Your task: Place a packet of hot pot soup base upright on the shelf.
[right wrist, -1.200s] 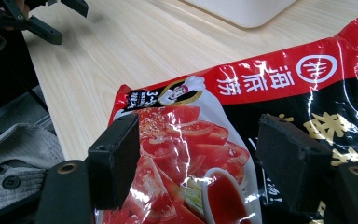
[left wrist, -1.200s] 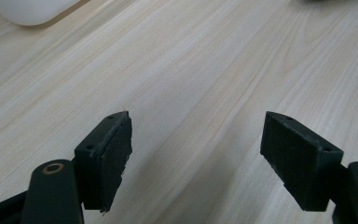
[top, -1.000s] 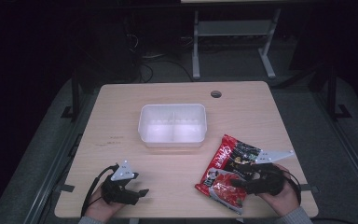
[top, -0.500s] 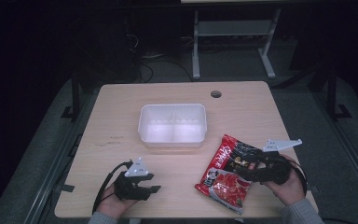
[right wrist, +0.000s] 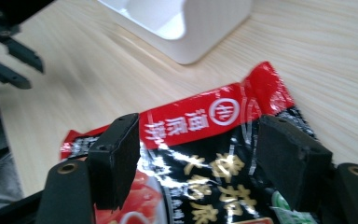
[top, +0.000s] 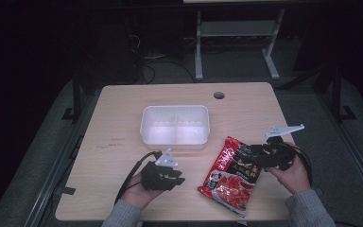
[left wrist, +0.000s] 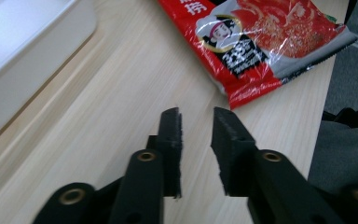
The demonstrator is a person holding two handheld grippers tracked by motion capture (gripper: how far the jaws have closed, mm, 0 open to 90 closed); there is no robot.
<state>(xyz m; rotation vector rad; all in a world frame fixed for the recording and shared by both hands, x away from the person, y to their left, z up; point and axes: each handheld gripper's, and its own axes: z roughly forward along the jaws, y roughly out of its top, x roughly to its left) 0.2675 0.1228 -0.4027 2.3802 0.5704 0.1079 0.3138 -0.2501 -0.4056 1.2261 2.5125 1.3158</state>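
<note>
Left gripper (top: 163, 174): over bare table (top: 123, 109) at 7 o'clock; jaws just been closing, a narrow gap left, nothing between them.
Right gripper (right wrist: 200, 158): at 4 o'clock, jaws spread wide over the packet, pads not pressing it.
Red noodle packet (top: 231, 172): flat on table at 5 o'clock, between both grippers.
White divided tray (top: 175, 125): table centre, just beyond the packet at 11 o'clock.

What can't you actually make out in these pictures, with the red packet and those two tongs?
- Red packet: its right edge lies under the right tongs in the high view; whether the pads touch it is unclear.
- Its lower part is cut off by the bottom edge in the right gripper view.
- White tray: the edges of both gripper views cut most of it off.
- Print on the packet: too small in the high view.
- Left tongs: nothing between them.
</note>
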